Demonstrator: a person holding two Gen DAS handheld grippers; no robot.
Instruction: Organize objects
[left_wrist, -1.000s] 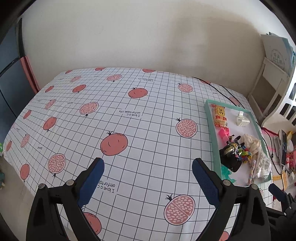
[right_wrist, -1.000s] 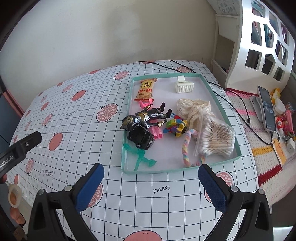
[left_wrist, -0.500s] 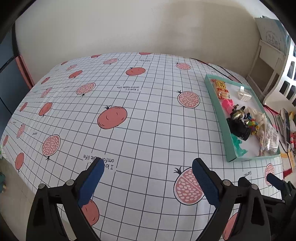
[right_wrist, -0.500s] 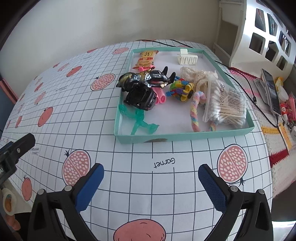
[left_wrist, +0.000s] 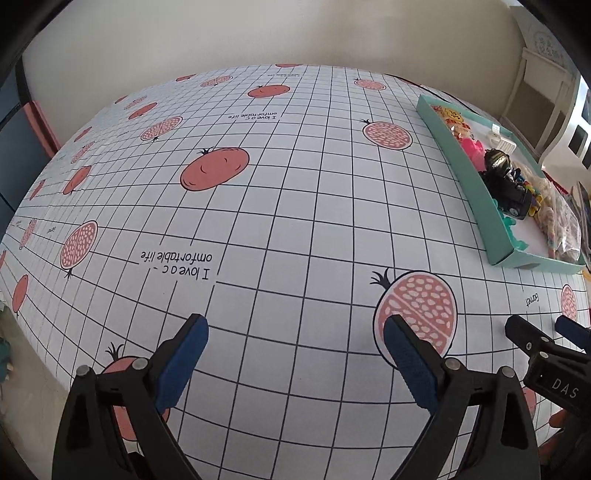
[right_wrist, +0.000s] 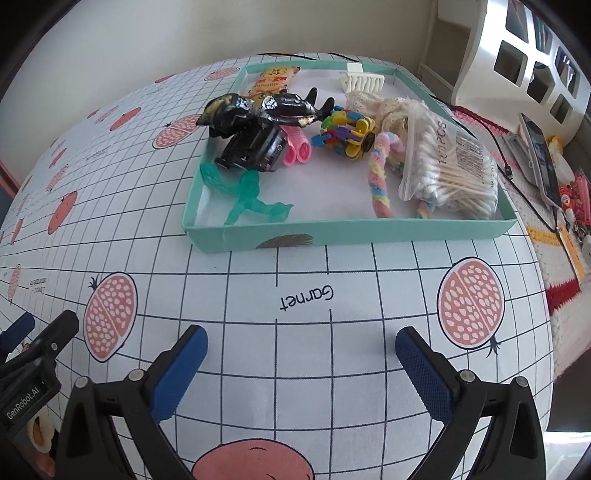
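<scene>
A: Tray (right_wrist: 406, 229)?
B: Teal, shallow, crowded with toys, swabs (right_wrist: 454, 162); ahead of the right gripper (right_wrist: 301, 350).
A: Fingers?
B: Both pairs spread, empty; left gripper (left_wrist: 295, 343) over bare desk (left_wrist: 295, 206).

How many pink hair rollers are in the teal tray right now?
2. Both pink hair rollers lie side by side, touching, just right of the black toy car in the teal tray. More could be hidden under the pile.
</scene>
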